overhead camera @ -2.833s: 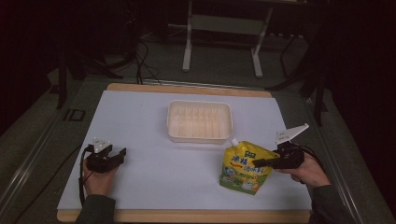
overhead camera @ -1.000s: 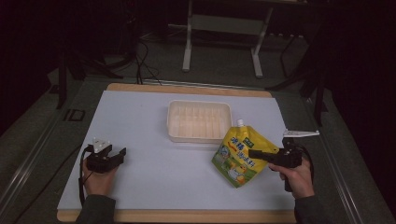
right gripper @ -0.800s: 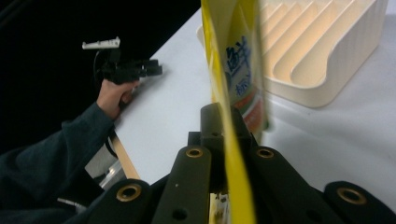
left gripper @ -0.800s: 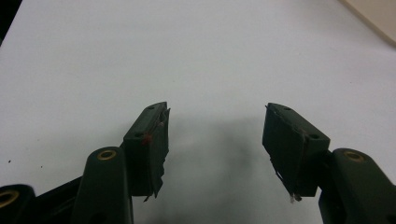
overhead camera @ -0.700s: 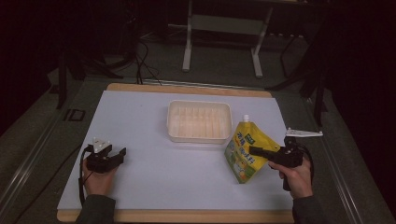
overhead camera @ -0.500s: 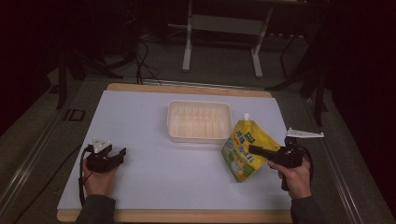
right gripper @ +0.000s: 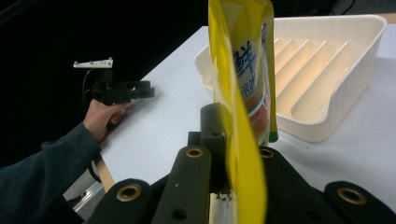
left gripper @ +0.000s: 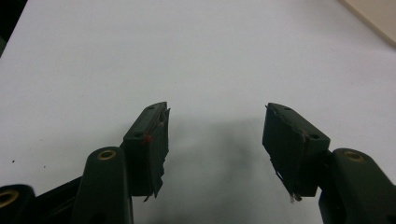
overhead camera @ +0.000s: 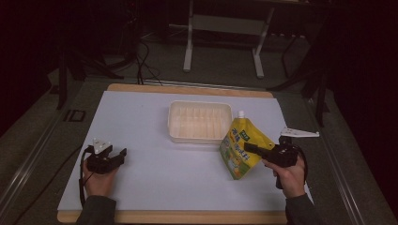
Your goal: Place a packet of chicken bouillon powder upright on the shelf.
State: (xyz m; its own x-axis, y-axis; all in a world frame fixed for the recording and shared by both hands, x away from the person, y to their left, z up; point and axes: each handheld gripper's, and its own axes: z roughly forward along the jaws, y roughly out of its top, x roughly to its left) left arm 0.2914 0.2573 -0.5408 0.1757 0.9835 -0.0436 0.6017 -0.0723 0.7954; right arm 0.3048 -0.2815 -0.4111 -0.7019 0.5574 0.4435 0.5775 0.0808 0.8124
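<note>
A yellow spouted pouch [overhead camera: 241,147] with green print hangs above the white table, just right of a cream ribbed tray [overhead camera: 176,123]. My right gripper [overhead camera: 250,148] is shut on the pouch's side edge. In the right gripper view the pouch [right gripper: 243,79] stands edge-on between the jaws, with the tray [right gripper: 348,93] behind it. My left gripper [overhead camera: 119,155] rests low at the table's left front, open. In the left gripper view its jaws stand wide apart over bare white table with nothing between the pads [left gripper: 156,144].
The white table top [overhead camera: 155,168] has a wooden border at front and back. Dark floor, cables and a metal stand lie beyond the far edge. The other hand and left gripper [right gripper: 123,91] appear far off in the right gripper view.
The right gripper lifted the pouch and carried it up and left until it hangs next to the tray, tilting it more upright. The left gripper stayed still.
</note>
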